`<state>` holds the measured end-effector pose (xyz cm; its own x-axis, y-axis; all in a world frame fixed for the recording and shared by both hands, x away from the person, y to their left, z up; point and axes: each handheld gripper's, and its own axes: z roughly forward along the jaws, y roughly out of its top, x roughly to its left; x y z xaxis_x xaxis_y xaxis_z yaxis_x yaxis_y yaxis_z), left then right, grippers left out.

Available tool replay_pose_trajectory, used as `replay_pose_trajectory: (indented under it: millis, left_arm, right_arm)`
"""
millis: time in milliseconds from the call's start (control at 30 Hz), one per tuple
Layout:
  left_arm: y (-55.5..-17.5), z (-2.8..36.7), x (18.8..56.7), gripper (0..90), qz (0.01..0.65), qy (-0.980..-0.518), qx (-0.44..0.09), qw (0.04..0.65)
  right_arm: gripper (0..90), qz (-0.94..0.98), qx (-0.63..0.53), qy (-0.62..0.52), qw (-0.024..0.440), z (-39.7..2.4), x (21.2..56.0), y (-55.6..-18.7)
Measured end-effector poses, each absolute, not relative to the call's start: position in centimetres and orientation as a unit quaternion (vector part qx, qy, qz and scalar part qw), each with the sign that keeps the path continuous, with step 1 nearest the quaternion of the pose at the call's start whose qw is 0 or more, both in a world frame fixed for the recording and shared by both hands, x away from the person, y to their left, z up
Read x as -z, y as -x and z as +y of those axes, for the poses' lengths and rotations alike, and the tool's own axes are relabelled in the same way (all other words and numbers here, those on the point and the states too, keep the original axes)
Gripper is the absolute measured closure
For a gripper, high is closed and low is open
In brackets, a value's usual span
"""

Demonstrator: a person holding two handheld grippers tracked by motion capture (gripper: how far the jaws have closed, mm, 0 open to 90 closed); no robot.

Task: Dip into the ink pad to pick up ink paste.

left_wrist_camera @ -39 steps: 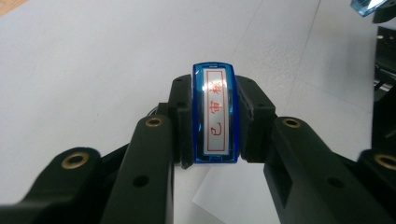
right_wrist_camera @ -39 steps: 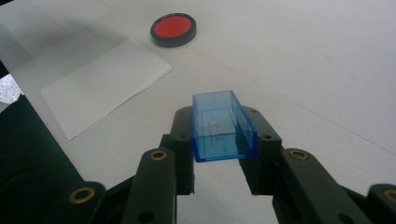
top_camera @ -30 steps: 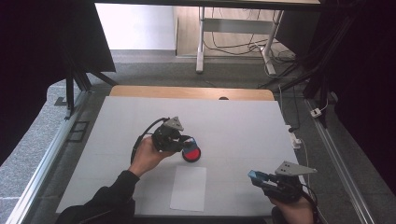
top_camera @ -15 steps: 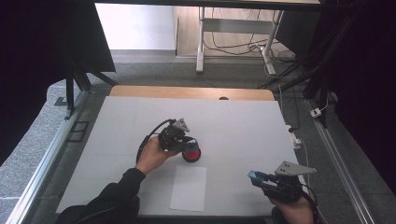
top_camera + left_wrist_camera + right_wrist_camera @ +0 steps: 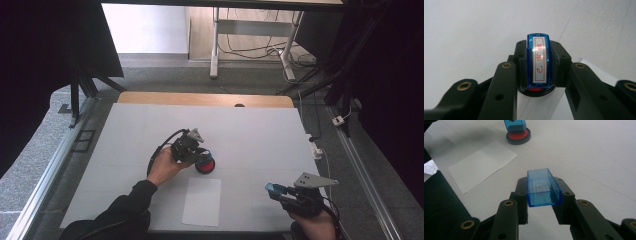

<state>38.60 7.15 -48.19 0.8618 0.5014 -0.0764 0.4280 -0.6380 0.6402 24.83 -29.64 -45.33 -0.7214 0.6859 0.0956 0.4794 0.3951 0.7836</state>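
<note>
My left gripper (image 5: 199, 152) is shut on a blue stamp (image 5: 538, 62) with a white label in red characters. The stamp points down at a round red ink pad in a black case (image 5: 205, 165) and its lower end meets the pad (image 5: 518, 136). The same stamp (image 5: 514, 125) shows at the top of the right gripper view. Near the table's front right, my right gripper (image 5: 275, 190) is shut on a clear blue cap (image 5: 542, 187), held a little above the table with its open side up.
A white sheet of paper (image 5: 202, 201) lies flat near the front edge, between the two hands and just in front of the ink pad. The white tabletop (image 5: 260, 135) spreads around them. A dark sleeve (image 5: 439, 202) lies at the left of the right gripper view.
My left gripper has sunk with the stamp and shifted slightly towards the red pad. The right gripper and its blue cap have kept still.
</note>
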Motion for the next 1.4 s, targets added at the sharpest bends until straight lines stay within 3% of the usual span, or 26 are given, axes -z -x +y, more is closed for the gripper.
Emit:
replay_pose_trajectory:
  millis: [367,700,1200,1400]
  left_arm:
    - [-38.5,6.6,48.3,70.6,0.255,-0.908,-0.063,0.326]
    - [-37.5,5.5,48.1,70.9,0.233,-0.919,-0.103,0.3]
    - [-38.9,7.0,48.7,70.9,0.273,-0.897,-0.043,0.346]
    - [-38.4,6.5,48.6,70.9,0.259,-0.904,-0.066,0.332]
  right_arm:
    - [68.8,0.827,-0.421,-0.352,0.12,-29.6,45.3,-24.8]
    - [68.8,0.828,-0.42,-0.352,0.12,-29.6,45.3,-24.9]
    - [68.8,0.83,-0.416,-0.352,0.12,-29.6,45.3,-24.9]
    - [68.8,0.83,-0.415,-0.352,0.12,-29.6,45.3,-24.9]
